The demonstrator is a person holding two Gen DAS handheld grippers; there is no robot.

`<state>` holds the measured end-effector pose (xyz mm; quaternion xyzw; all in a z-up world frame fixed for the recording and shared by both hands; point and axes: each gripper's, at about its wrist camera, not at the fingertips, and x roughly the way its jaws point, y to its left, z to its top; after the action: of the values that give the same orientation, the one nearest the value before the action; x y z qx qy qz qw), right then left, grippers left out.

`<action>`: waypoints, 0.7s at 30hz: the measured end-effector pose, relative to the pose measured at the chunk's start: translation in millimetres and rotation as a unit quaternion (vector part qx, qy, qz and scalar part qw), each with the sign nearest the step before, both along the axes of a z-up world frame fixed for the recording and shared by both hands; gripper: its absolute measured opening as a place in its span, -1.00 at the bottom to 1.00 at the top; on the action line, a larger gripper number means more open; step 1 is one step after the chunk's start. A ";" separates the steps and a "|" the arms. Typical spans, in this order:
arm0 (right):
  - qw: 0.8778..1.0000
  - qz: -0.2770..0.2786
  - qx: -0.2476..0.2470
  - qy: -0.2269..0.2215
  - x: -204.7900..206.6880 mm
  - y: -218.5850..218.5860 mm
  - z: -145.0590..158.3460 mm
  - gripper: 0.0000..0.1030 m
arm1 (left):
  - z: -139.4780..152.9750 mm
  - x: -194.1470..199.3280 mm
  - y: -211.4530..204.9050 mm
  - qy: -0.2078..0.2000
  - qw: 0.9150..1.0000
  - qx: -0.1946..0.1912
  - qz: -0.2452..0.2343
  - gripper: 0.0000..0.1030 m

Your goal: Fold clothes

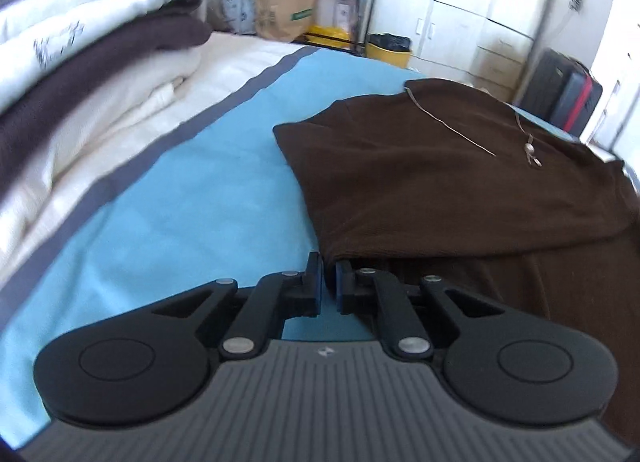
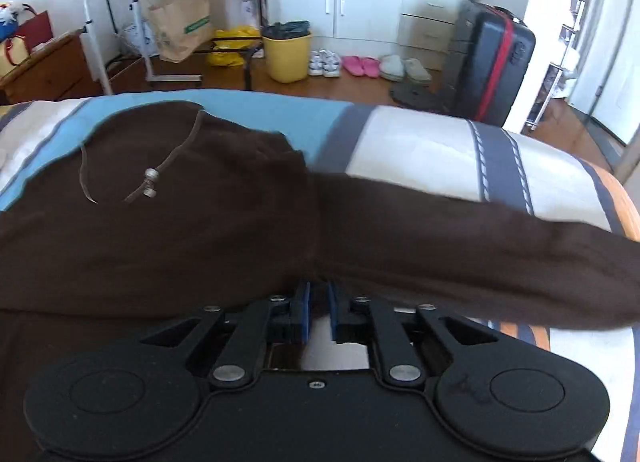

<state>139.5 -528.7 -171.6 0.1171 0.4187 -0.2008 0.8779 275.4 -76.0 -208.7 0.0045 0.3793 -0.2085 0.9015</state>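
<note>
A dark brown hoodie [image 1: 440, 182] lies on the blue part of the bedspread [image 1: 180, 202], its drawstring with metal ends [image 1: 532, 150] on top. My left gripper [image 1: 330, 264] is shut on the near left corner of the hoodie's folded upper layer. In the right wrist view the same hoodie [image 2: 180, 242] fills the middle, and its sleeve [image 2: 480, 262] stretches to the right, raised above the striped bedding. My right gripper [image 2: 318, 290] has brown cloth pinched between its blue pads, where the sleeve meets the body.
A stack of folded white, cream and brown clothes [image 1: 80, 62] sits on the bed at the left. Beyond the bed's far edge stand a yellow bin [image 2: 287, 56], a paper bag [image 2: 180, 22], a black suitcase [image 2: 492, 66] and several shoes [image 2: 360, 64] before white cupboards.
</note>
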 end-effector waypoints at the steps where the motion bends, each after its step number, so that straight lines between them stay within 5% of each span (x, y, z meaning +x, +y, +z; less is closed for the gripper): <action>1: 1.000 -0.005 0.021 -0.021 0.9 -7.3 3.4 -0.46 | 5.2 1.1 2.9 0.004 1.000 -0.007 -0.003 -0.84; 5: 0.988 -0.012 0.087 -0.125 3.2 -27.0 8.7 -0.23 | 26.9 11.9 16.2 0.008 0.998 -0.062 0.001 -0.70; 11: 0.989 0.012 0.036 -0.144 11.1 -13.6 -18.9 -0.22 | 20.3 68.2 4.8 0.016 0.998 -0.059 0.017 -0.29; 12: 0.989 0.025 0.021 -0.144 11.3 -9.6 -21.6 -0.32 | 14.1 79.4 0.8 0.028 0.998 -0.057 0.017 -0.18; 14: 0.988 0.058 -0.014 -0.144 11.6 -0.9 -24.1 -1.00 | 0.8 99.1 -6.8 0.053 0.997 -0.060 0.014 -0.14; 15: 0.986 0.065 -0.037 -0.146 12.1 3.8 -23.3 -1.00 | -4.4 105.2 -10.0 0.063 0.996 -0.063 0.011 -0.26; 17: 0.982 0.068 -0.077 -0.159 11.4 11.1 -17.7 -1.00 | -10.5 114.4 -16.2 0.073 0.995 -0.061 0.009 -0.92; 21: 0.975 0.045 -0.092 -0.198 2.3 4.7 -3.1 -1.00 | 14.2 102.4 -24.5 -0.006 1.000 -0.019 0.024 -0.92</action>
<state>141.8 -524.0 -174.7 0.0540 0.2210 -0.1712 0.9586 377.8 -100.5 -194.6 -0.0205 0.3700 -0.1943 0.9082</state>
